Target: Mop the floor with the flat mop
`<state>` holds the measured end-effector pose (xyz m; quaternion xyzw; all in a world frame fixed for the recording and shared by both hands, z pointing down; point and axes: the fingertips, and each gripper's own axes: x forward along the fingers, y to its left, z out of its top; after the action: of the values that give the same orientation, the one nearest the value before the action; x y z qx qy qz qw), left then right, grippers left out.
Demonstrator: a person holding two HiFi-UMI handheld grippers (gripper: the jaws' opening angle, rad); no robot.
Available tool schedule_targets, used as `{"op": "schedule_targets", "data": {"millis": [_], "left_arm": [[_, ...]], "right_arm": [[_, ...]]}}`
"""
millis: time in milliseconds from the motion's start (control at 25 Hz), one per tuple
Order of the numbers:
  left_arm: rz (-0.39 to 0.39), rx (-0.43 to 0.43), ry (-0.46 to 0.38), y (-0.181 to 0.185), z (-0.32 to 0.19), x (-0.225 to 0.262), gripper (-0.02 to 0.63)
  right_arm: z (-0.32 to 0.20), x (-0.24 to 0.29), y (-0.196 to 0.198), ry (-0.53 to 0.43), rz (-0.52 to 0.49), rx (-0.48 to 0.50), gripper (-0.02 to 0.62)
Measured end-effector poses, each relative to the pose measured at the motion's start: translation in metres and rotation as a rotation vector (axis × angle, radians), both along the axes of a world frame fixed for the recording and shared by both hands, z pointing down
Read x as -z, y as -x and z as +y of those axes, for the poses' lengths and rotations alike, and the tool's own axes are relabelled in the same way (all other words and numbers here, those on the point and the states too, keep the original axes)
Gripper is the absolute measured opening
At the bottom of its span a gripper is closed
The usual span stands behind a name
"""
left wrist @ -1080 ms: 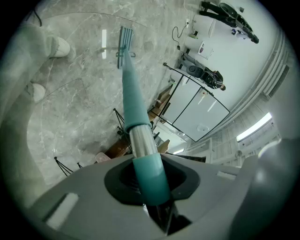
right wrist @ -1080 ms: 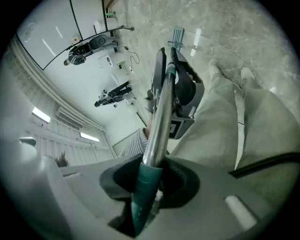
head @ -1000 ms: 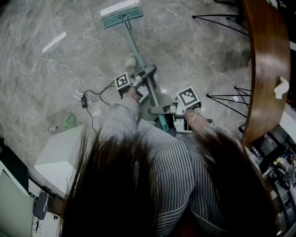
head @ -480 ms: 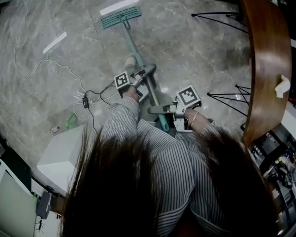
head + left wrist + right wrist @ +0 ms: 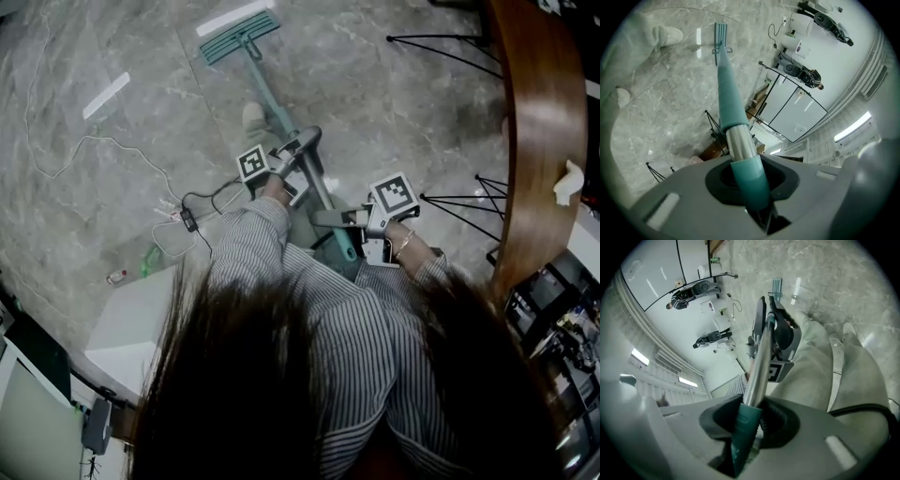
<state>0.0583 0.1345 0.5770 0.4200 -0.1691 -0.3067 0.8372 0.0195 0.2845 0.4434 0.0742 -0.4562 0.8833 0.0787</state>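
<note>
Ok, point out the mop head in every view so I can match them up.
Head view: the mop head lies at the top, left of centre.
Left gripper view: it is at the top, left of centre, seen edge-on.
Right gripper view: it is small, at the top near the centre.
Shared landmark: the mop handle leads to it in all three views.

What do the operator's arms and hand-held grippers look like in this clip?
The left hand-held gripper and right hand-held gripper are light grey plastic, each carrying a cube with black-and-white square markers. The long sleeves are finely striped, and a thin bracelet circles the right wrist.
</note>
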Motion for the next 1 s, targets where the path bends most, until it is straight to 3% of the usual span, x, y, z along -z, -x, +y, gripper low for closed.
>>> {"op": "schedule_targets", "data": {"millis": [360, 600, 800, 1000], "left_arm": [[-0.023, -0.024, -0.014, 0.079, -0.155, -0.016, 0.064], [-0.066, -0.125, -0.034, 0.124, -0.276, -0.033, 0.061], [-0.130, -0.115, -0.035, 0.167, -0.394, -0.042, 0.063], [-0.180, -0.155, -0.069, 0.175, -0.416, -0.048, 0.067]], "right_arm": [[-0.151, -0.015, 0.084, -0.019, 0.009, 0.041, 0.104], [-0.271, -0.035, 0.133, -0.061, 0.025, 0.060, 0.104], [-0.392, -0.045, 0.171, -0.081, 0.010, -0.004, 0.104], [-0.418, -0.055, 0.176, -0.088, 0.011, -0.140, 0.104]]}}
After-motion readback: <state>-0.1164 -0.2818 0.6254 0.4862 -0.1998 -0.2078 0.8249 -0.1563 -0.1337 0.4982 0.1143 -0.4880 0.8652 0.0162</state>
